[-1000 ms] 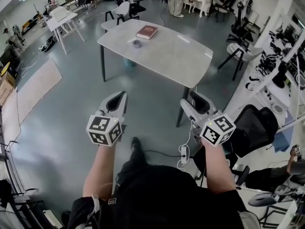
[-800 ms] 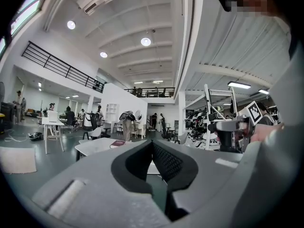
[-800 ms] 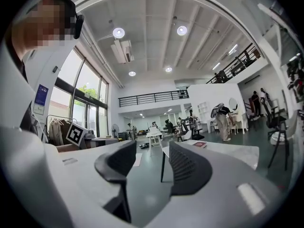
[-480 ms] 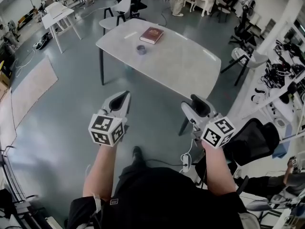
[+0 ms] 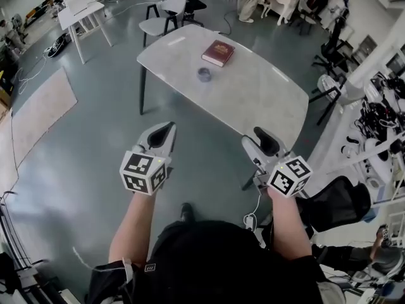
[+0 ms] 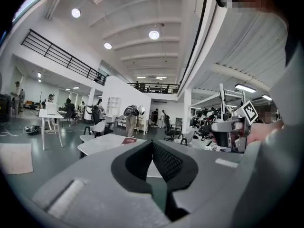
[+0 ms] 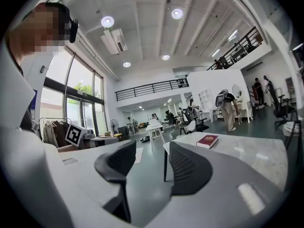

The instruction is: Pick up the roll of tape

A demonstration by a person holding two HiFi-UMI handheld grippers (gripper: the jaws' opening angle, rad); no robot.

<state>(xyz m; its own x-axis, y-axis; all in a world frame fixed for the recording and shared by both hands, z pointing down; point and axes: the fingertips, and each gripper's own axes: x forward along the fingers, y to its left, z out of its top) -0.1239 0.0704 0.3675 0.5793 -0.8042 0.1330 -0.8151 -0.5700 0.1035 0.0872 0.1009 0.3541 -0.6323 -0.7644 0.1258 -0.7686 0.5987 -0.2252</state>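
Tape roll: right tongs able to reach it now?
Probably not yet. The tape roll lies on the table, well ahead of the right tongs; their jaws have just been opening, empty. Nothing blocks the way.

A grey floor (image 5: pixel 76 170) lies under the left gripper (image 5: pixel 168 128). Ahead of it stands a white table (image 5: pixel 253 100), with a white chair (image 5: pixel 172 6) beyond. Left of the right gripper (image 7: pixel 152 146) are tall windows (image 7: pixel 80 91), and round ceiling lamps (image 7: pixel 107 21) shine above it.

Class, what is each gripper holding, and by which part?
Nothing: left gripper shut and empty, right gripper open and empty; the roll of tape lies on the table.
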